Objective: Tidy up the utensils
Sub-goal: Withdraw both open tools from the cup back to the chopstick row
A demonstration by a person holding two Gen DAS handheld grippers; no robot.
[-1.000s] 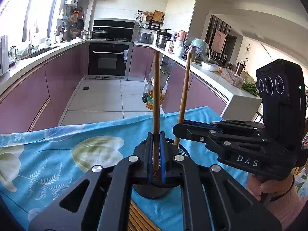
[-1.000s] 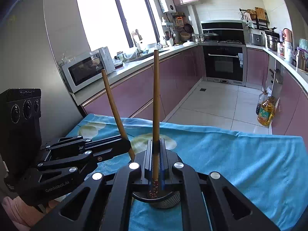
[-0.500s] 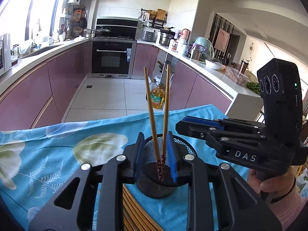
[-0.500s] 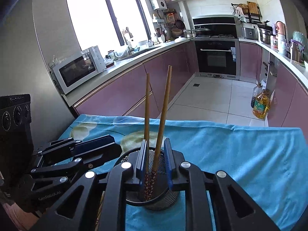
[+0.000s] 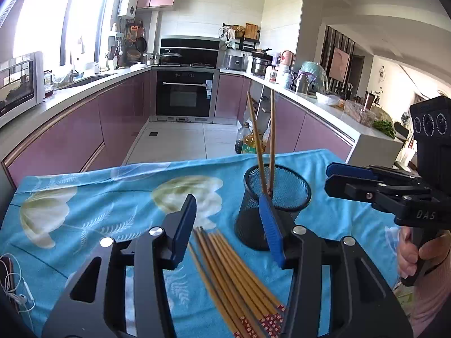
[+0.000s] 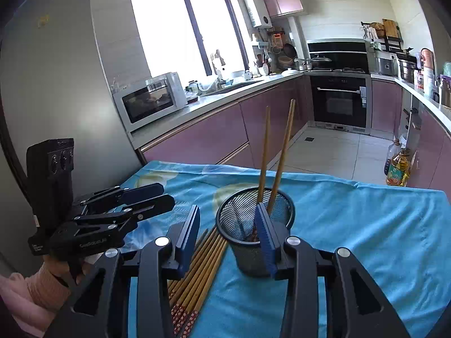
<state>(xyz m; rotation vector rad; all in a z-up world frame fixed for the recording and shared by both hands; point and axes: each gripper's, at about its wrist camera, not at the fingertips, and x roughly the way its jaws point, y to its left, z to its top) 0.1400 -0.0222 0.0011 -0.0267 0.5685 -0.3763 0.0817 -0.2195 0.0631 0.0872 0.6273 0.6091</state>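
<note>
Here, two chopsticks [image 5: 265, 140] stand in the black mesh cup [image 5: 277, 194], right of centre in the left wrist view, leaning slightly apart with their tops up against the kitchen background. The cup sits on the blue flowered cloth [image 5: 93, 197]. The left gripper [image 5: 228, 228] fills the lower part of that frame; its jaws are opening and nothing is between the blue pads, so it is released. Its right pad overlaps the cup's near side in the picture. Below the gap, at lower centre, a bundle of chopsticks [image 5: 234, 276] lies flat on the cloth. In the right wrist view the right gripper [image 6: 229, 238] is likewise opening and empty, the cup [image 6: 248, 214] just beyond its right pad. The bundle [image 6: 197, 270] lies to the cup's left. A hand [image 5: 417, 253] holds the right gripper at the right edge.
</note>
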